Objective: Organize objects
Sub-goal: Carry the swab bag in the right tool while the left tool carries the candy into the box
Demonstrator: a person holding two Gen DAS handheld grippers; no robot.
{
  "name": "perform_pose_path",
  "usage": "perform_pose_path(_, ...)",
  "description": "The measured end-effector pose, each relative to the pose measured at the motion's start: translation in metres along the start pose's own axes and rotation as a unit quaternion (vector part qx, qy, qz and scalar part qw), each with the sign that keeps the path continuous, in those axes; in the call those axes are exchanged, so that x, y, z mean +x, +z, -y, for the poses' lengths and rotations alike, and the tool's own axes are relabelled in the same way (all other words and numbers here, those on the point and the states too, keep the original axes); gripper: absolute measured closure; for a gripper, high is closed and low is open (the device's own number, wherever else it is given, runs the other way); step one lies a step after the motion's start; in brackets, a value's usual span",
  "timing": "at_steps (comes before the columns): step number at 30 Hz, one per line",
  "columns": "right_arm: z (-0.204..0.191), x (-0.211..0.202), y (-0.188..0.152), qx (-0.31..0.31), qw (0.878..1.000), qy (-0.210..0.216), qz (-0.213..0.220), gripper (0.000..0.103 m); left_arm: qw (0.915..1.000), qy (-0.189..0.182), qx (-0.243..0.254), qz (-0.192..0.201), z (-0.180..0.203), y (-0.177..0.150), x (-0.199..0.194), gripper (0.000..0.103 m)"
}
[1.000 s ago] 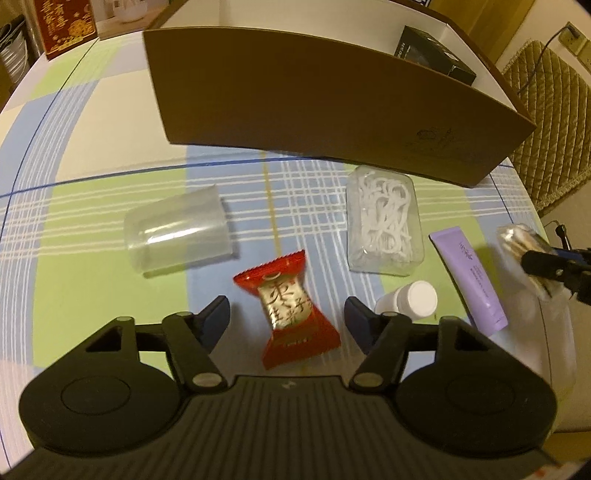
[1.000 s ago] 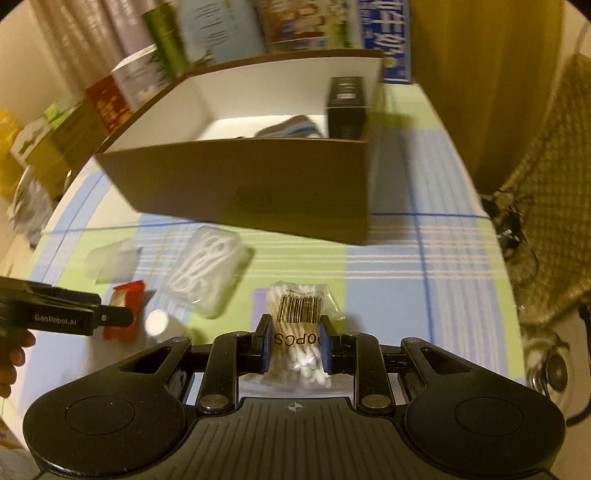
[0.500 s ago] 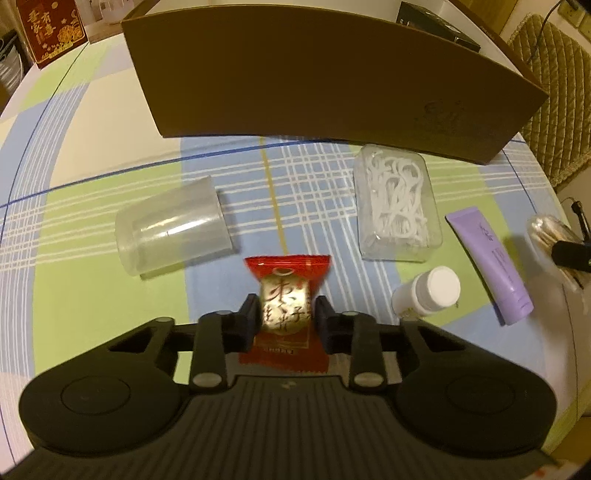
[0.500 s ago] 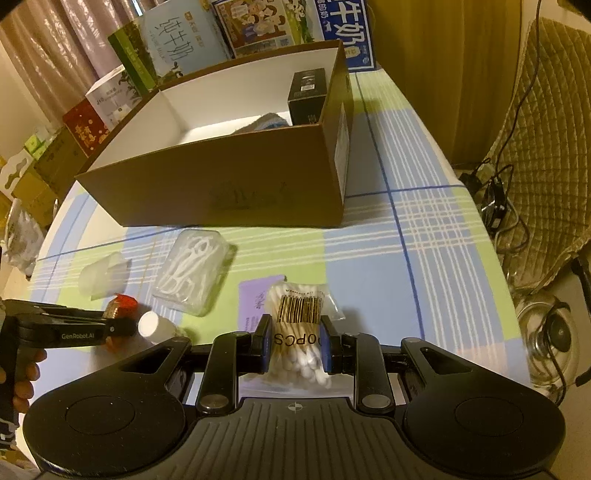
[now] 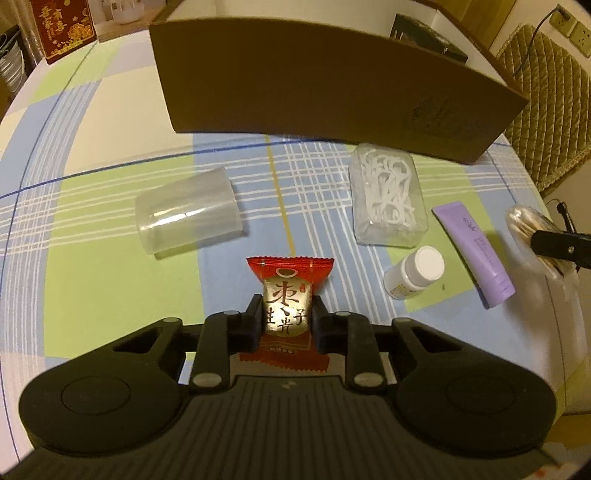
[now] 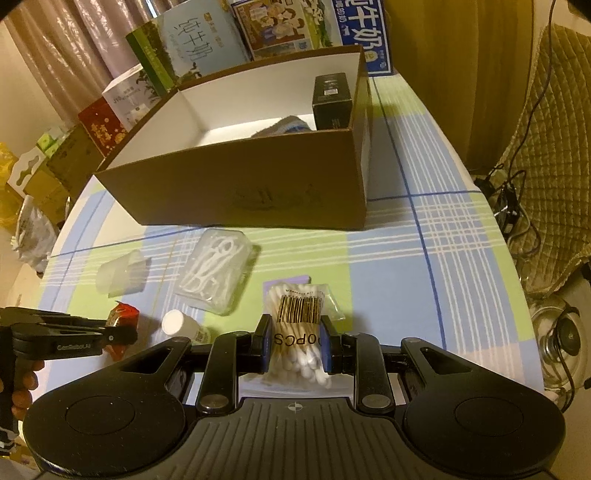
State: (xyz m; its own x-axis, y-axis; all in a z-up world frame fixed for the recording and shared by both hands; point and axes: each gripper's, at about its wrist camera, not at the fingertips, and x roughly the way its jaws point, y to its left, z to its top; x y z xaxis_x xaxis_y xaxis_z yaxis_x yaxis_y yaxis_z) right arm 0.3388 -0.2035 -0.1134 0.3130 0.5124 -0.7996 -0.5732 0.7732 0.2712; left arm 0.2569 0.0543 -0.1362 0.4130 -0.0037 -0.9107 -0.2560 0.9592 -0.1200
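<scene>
My left gripper (image 5: 287, 317) is shut on a red snack packet (image 5: 288, 295) and holds it just above the checked tablecloth. My right gripper (image 6: 297, 339) is shut on a clear bag of cotton swabs (image 6: 299, 325), lifted over the purple tube (image 5: 472, 254). A brown cardboard box (image 6: 258, 184) stands open behind, with a black carton (image 6: 331, 99) inside at its right end. On the cloth lie a clear plastic cup (image 5: 186, 216) on its side, a clear box of floss picks (image 5: 386, 195) and a small white-capped bottle (image 5: 413, 273).
Cartons and boxes (image 6: 192, 48) stand behind the cardboard box. A padded chair (image 5: 546, 110) and cables (image 6: 517, 206) sit off the table's right edge. A red box (image 5: 64, 27) stands at the far left corner. A hand (image 6: 22, 380) holds the left gripper.
My left gripper closed on the red packet, which was lying loose between open fingers, and lifted it. My right gripper kept its hold on the swab bag and rose, nearing the box.
</scene>
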Motion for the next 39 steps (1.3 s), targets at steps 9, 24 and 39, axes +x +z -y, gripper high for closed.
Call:
perform_pose_path(9,-0.012,-0.007,0.012,-0.007,1.0,0.022,0.02,0.081,0.9989,-0.011,-0.004,0.046,0.0,0.015,-0.034,0.082)
perform_pose_path(24,-0.042,-0.004,0.055,-0.048,0.995,0.066,0.053,0.081,0.9947,-0.022,0.017,0.1,0.015,0.067,-0.06,0.082)
perform_pose_path(39,-0.074,0.025,0.133,-0.079,0.989,0.087,0.092,0.081,0.9895,0.003,0.038,0.14,0.011,0.154,-0.055,0.082)
